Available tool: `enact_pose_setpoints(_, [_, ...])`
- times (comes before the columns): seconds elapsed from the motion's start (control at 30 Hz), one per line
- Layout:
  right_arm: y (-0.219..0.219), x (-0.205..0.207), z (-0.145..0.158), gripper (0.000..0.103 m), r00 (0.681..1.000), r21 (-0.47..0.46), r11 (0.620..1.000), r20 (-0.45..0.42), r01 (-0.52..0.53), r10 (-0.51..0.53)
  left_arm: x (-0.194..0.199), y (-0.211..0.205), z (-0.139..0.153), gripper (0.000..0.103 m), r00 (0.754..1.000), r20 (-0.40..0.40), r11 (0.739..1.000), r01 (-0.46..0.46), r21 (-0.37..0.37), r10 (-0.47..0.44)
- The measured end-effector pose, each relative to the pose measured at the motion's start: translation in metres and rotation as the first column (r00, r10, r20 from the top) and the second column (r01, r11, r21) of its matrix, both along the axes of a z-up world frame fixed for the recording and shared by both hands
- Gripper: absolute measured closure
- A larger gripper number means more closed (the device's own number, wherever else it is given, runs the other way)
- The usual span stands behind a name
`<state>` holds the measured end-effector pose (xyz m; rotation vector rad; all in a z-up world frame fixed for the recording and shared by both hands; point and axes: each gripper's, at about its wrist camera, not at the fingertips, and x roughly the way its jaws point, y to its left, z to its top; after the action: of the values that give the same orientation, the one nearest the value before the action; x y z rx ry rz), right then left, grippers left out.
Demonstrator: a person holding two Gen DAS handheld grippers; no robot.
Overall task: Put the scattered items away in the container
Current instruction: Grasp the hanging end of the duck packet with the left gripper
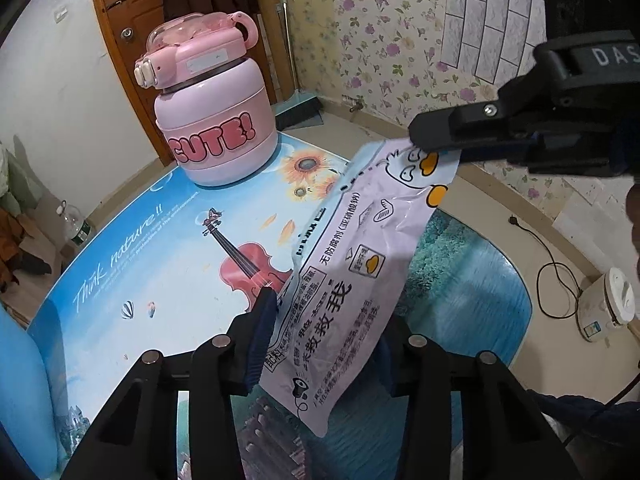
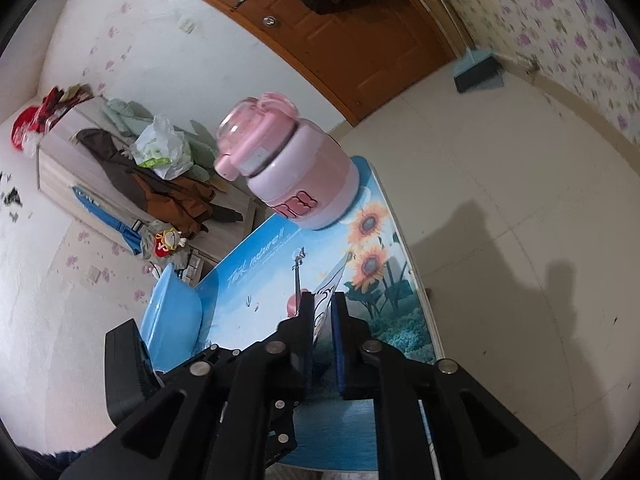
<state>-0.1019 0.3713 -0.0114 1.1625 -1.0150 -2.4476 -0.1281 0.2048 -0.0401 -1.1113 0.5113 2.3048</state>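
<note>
Your left gripper (image 1: 324, 320) pinches the near end of the white snack packet (image 1: 352, 264), its pads pressed against both sides; the packet hangs in the air above the picture-printed table (image 1: 132, 264); your right gripper (image 1: 432, 140) has its jaws slightly parted around the packet's far end, and you cannot tell whether they press it; the pink CUTE! container (image 1: 212, 120) stands at the table's far end, lid shut.

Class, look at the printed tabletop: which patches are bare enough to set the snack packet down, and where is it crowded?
Bare: the table between the pink jug and the near edge. Crowded: where both grippers meet the snack packet.
</note>
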Motion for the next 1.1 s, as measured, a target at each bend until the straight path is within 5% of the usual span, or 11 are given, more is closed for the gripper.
enact_pose_setpoints(0.27, [-0.007, -0.011, -0.02, 0.067, 0.998, -0.053, 0.999, 0.07, 0.009, -0.005, -0.003, -0.004, -0.003, 0.065, 1.0, 0.012, 1.0, -0.008, 0.006, 0.008])
enact_pose_setpoints(0.67, [-0.034, -0.044, -0.05, 0.068, 0.989, -0.088, 0.996, 0.144, -0.013, 0.025, -0.004, -0.006, -0.004, 0.07, 1.0, 0.022, 1.0, -0.018, 0.001, 0.018])
enact_pose_setpoints(0.73, [-0.037, -0.046, -0.051, 0.082, 0.99, -0.069, 0.997, 0.137, -0.018, 0.027, -0.005, -0.008, -0.003, 0.069, 0.999, 0.027, 1.0, -0.022, 0.003, 0.022])
enact_pose_setpoints(0.83, [-0.035, -0.046, -0.047, 0.085, 0.993, -0.092, 0.995, 0.11, -0.024, 0.034, -0.005, -0.009, -0.003, 0.066, 0.999, 0.037, 1.0, -0.028, 0.011, 0.028])
enact_pose_setpoints(0.97, [-0.037, -0.043, -0.036, 0.088, 0.997, -0.093, 0.995, 0.077, -0.025, 0.032, 0.002, -0.002, 0.002, 0.036, 0.999, -0.034, 0.999, -0.039, -0.021, 0.038])
enact_pose_setpoints(1.1, [-0.044, -0.037, -0.024, 0.09, 0.997, -0.111, 0.993, 0.053, -0.047, 0.053, 0.002, -0.003, 0.009, 0.034, 0.997, -0.062, 0.999, -0.047, -0.016, 0.046])
